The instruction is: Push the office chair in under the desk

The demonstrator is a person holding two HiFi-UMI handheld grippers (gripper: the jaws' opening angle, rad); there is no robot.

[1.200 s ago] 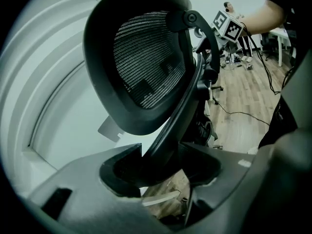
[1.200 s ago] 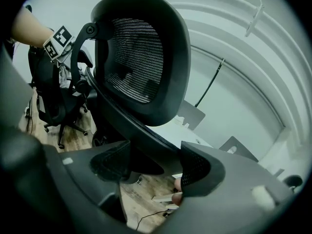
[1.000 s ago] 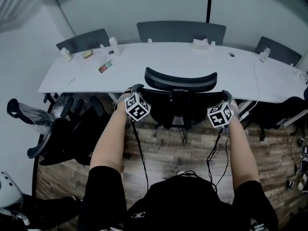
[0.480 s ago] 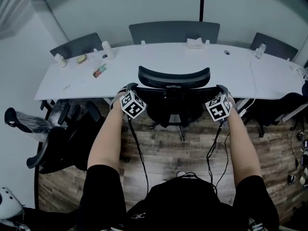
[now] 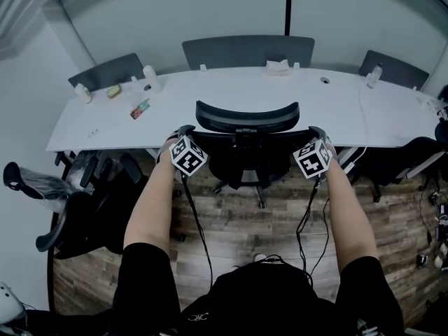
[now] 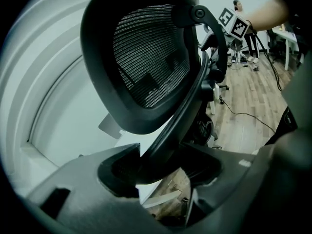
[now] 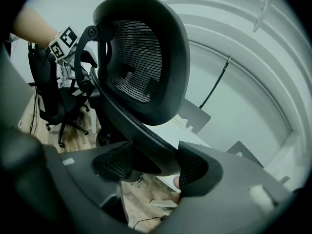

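The office chair stands square to the long white worktop. Its back is close up to the near edge and its headrest shows against the white top in the head view. The seat cannot be seen, so it looks to be mostly beneath already, while part of the wheeled base is out over the wood floor. The left gripper is clenched on the left side of the back's frame, and the right gripper grips the right side. The right fingers have just been closing a little, with the frame between them and the pads pressing on it. By my reading the push is in its last stretch. What remains is a short further shove, if the back does not already meet the edge, then letting go with both.
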